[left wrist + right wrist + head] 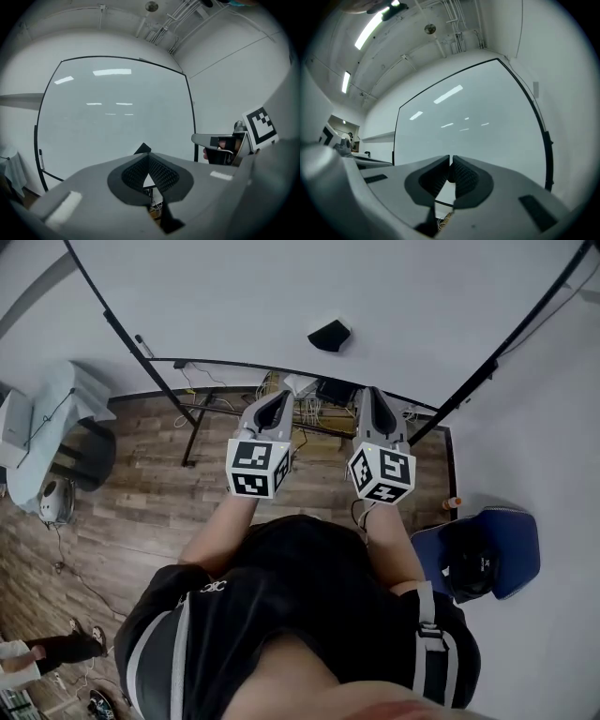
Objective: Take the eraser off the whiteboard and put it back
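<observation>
Whiteboard (281,296) fills the background. Left gripper (277,401): jaws pressed together, empty. Eraser (330,334): stuck on the board, ahead between both grippers, untouched. Right gripper (373,397): jaws likewise closed, empty. Risk: reaching with jaws unopened would likely knock the eraser down.

Wood flr (141,512), wht walls (548,427)
</observation>
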The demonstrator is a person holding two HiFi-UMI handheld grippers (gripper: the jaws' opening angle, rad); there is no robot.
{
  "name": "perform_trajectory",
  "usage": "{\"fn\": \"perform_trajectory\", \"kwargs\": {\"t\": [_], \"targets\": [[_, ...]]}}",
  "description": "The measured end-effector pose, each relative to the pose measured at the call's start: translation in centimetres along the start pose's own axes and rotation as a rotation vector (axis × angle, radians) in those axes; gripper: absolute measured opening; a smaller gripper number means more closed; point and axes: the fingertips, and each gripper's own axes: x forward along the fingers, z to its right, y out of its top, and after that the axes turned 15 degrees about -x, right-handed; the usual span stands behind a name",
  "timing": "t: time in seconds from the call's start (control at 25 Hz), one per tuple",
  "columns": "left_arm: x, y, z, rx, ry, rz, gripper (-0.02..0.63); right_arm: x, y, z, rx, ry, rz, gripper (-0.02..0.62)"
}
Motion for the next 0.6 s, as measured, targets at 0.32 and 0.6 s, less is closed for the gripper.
{"fn": "perform_trajectory", "kwargs": {"t": [0.32, 0.6], "targets": [[6.3, 0.6, -0.7, 0.005, 0.058, -0.026, 0.008, 6.2, -1.3, 1.1, 0.037, 0.096, -0.002, 0.006], [9.1, -0.2, -2.7, -0.018, 0.086, -0.054, 0.008, 9.1, -2.6, 0.5, 0.056, 0.133, -0.025, 0.005]]}}
